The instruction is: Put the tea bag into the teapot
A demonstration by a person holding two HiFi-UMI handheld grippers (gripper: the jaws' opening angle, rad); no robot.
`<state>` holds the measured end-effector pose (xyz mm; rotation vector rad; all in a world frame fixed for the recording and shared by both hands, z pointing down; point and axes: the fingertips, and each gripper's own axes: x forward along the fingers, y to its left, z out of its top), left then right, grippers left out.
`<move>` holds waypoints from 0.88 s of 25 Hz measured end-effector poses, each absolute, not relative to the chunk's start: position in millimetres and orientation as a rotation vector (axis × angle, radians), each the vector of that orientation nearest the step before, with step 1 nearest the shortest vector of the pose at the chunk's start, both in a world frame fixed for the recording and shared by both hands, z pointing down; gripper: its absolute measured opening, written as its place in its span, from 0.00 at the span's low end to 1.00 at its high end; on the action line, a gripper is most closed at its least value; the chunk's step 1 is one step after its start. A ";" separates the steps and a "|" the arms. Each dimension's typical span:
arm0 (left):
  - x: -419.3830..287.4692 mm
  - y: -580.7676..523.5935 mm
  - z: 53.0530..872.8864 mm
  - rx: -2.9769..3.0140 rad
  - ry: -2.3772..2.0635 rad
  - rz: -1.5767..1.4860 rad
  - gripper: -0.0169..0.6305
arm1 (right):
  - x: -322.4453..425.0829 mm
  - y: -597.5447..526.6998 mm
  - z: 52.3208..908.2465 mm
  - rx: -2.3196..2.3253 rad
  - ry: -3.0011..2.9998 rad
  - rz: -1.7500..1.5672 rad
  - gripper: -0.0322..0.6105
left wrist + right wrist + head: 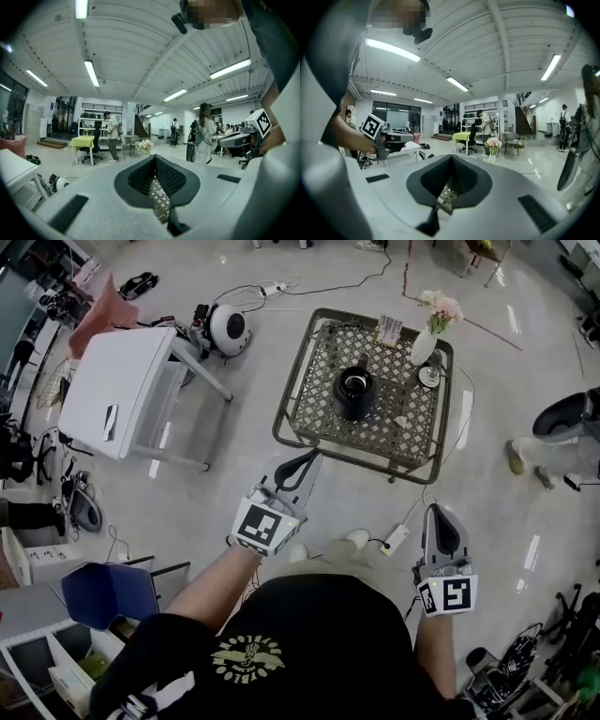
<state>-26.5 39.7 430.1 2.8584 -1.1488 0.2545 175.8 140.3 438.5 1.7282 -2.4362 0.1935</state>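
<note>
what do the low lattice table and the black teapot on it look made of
The low square lattice-top table: probably painted metal, possibly wicker; open criss-cross mesh in a dark brownish frame. The squat black teapot: maybe cast iron or glazed ceramic; dark body, sheen around its top. Too small to settle.

One teapot (353, 393), one vase (423, 348), perhaps one saucer (429, 377)

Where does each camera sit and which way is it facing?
Head view: on the person's head, looking steeply down at the table and teapot; arms, left tool, right tool show.
Left gripper view: on left tool, looking across the room; its shut jaws show.
Right gripper view: likewise, on right tool.
Shared: both gripper views see the flower vase.
</note>
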 end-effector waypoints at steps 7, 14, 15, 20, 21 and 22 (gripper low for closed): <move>-2.9 27.9 423.2 2.859 -1.222 0.291 0.02 | 203.2 116.4 430.4 1.688 -2.500 0.164 0.06; 12.2 22.3 422.5 2.823 -1.284 0.304 0.02 | 220.7 102.0 429.5 1.638 -2.546 0.158 0.06; 13.0 22.8 421.9 2.822 -1.285 0.305 0.02 | 222.3 101.2 430.6 1.639 -2.546 0.165 0.06; 10.2 16.0 418.6 2.812 -1.317 0.320 0.02 | 226.1 91.5 434.0 1.626 -2.560 0.181 0.06; 8.6 14.8 417.6 2.811 -1.325 0.322 0.02 | 225.7 89.2 435.2 1.628 -2.563 0.193 0.06; 6.6 13.9 417.0 2.813 -1.330 0.328 0.02 | 224.1 87.5 436.1 1.629 -2.565 0.201 0.06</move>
